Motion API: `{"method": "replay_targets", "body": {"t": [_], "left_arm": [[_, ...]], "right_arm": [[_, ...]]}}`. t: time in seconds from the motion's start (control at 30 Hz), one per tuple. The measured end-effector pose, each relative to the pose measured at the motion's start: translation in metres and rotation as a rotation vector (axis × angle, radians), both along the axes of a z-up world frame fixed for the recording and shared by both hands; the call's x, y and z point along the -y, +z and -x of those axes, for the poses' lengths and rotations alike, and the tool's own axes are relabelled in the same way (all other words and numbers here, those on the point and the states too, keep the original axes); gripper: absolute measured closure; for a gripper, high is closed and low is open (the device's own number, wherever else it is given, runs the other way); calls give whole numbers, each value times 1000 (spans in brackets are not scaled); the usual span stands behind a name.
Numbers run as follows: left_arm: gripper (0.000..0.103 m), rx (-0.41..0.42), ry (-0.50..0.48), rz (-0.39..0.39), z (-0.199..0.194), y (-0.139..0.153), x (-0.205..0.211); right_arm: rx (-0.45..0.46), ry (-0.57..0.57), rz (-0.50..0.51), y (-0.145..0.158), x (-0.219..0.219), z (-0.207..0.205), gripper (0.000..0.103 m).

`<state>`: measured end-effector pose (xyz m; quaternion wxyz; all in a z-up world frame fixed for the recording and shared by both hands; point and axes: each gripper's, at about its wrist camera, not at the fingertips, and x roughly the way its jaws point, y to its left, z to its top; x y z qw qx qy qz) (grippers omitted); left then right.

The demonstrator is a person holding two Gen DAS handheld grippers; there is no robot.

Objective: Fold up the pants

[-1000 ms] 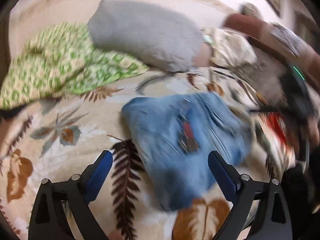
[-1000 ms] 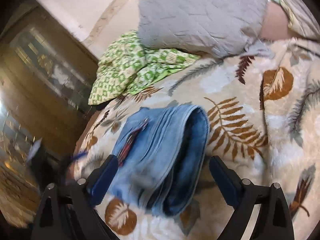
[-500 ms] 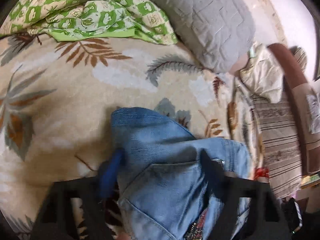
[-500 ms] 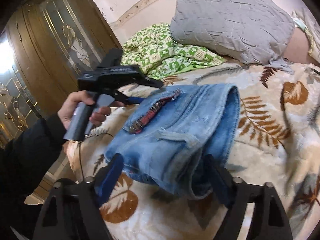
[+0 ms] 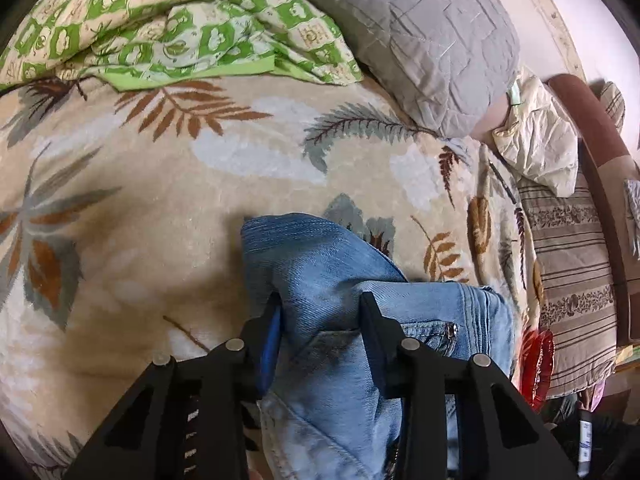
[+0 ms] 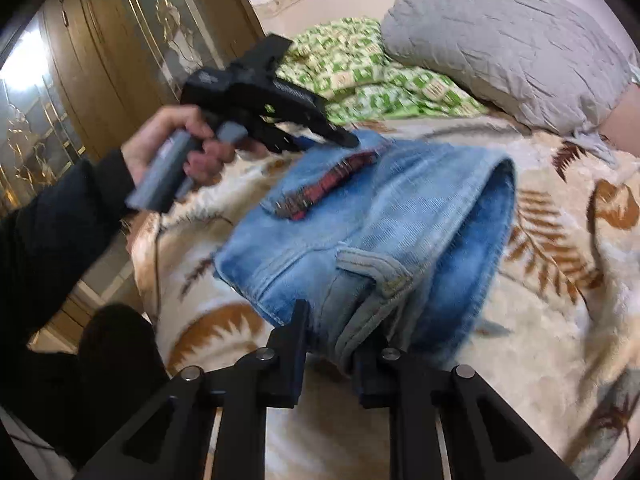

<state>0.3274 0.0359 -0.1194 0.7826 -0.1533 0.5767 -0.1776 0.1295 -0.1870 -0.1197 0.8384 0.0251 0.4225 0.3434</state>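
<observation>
The folded blue jeans [image 5: 320, 264] lie on the leaf-patterned blanket [image 5: 160, 208]. My left gripper [image 5: 320, 308] is shut on a thick bunch of the jeans' denim near a pocket. In the right wrist view the jeans [image 6: 384, 216] show a folded stack with a red-checked lining patch. My right gripper [image 6: 332, 320] is shut on the jeans' near edge by the waistband. The left gripper [image 6: 344, 140], held in a hand, also shows there at the jeans' far edge.
A grey pillow [image 5: 420, 28] and a green-checked quilt [image 5: 180, 20] lie at the head of the bed. A striped cloth [image 5: 572, 280] and a cream pillow [image 5: 540, 140] lie to the right. A wooden wardrobe [image 6: 100, 60] stands beside the bed.
Both grippers have moved in onto the jeans and closed from open. The left one now grips the far edge, the right one the near edge.
</observation>
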Motion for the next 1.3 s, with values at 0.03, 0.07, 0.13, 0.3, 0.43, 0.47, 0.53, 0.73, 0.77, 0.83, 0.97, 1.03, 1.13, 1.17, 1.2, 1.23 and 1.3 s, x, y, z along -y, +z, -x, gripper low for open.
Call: {"method": "replay_targets", "body": {"t": [0.03,0.07,0.13,0.3,0.43,0.47,0.53,0.73,0.77,0.83,0.97,1.03,1.13,1.17,1.2,1.23,1.3], "left_arm": [[64,-1,0,-10,-1,-1,2],[64,-1,-1,-23,-1,-2,4],[64,-8,5,-30,-3,-5,4],[61,3,-9,-54,-2,-13,5],[41,41,-14,-118,0,-11,9],[29,62,-2,-147,3,-9,9],[19,71,27,-155,5,-6,4],[19,143,47,-164,34,26,-4],[18,167,40,-175,41,33,-4],[18,230,33,-182,62,53,-5],[3,347,86,-220,106,83,-6],[1,354,150,-176,130,91,-9],[1,391,135,-143,163,100,-5],[1,425,136,-176,175,107,-2],[1,459,136,-205,184,113,2],[1,500,130,-243,194,120,8],[1,594,143,-326,217,137,16]], "right_arm": [[-22,-13,-19,-7,3,-3,84],[-32,-22,-37,-11,5,-5,84],[-19,-25,-37,-14,7,-6,85],[-17,-30,-36,-17,10,-7,84],[-6,-44,-19,-12,5,-8,84],[-3,-47,-16,-10,4,-4,83],[-1,-49,-16,-4,1,-1,77],[30,-103,-5,26,-1,14,15],[39,-107,-8,31,1,17,15],[47,-131,-8,43,6,22,14],[56,-258,3,66,23,29,10],[37,-359,4,75,31,30,9],[8,-481,-19,87,39,32,8],[15,-499,-6,93,39,34,8],[32,-521,20,100,37,35,8],[53,-543,57,109,35,37,8],[110,-576,140,128,27,44,8]]}}
